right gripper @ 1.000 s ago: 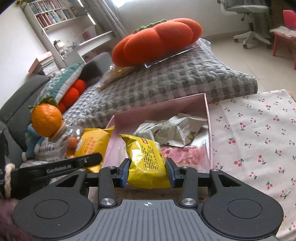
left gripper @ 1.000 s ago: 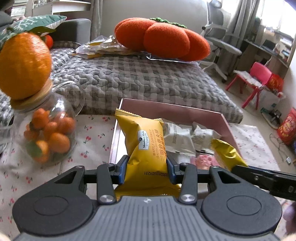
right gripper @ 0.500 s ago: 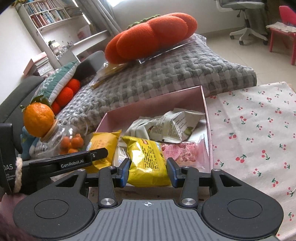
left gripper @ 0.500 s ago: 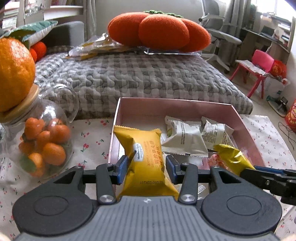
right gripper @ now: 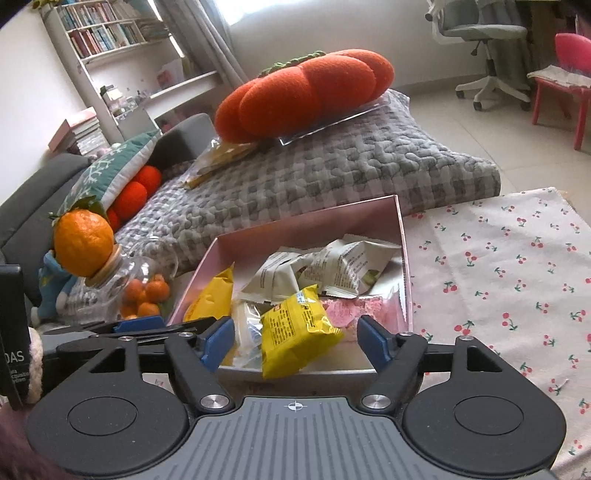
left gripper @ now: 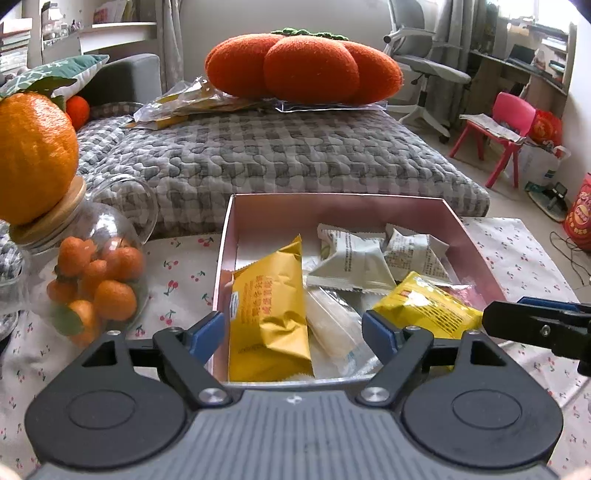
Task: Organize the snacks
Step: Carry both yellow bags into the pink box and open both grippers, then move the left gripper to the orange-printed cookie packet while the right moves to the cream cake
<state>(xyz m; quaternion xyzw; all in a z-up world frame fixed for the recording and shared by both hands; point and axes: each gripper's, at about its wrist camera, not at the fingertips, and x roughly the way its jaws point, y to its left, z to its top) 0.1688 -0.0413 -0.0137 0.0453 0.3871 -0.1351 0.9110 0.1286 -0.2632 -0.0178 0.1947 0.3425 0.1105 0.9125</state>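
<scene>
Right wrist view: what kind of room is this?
Most likely a home living room or bedroom-study. A quilted grey mattress or daybed carries a pumpkin-shaped cushion, a bookshelf stands by the wall, and an office chair sits on the tiled floor beyond the cherry-print tablecloth.

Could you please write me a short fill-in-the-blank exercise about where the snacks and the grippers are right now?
1. The orange-yellow packet lies inside the ____ box.
2. The left gripper has its jaws ____.
3. The jar left of the box holds small ____ fruits.
4. The right gripper grips ____.

Missing words: pink; open; orange; nothing
</scene>
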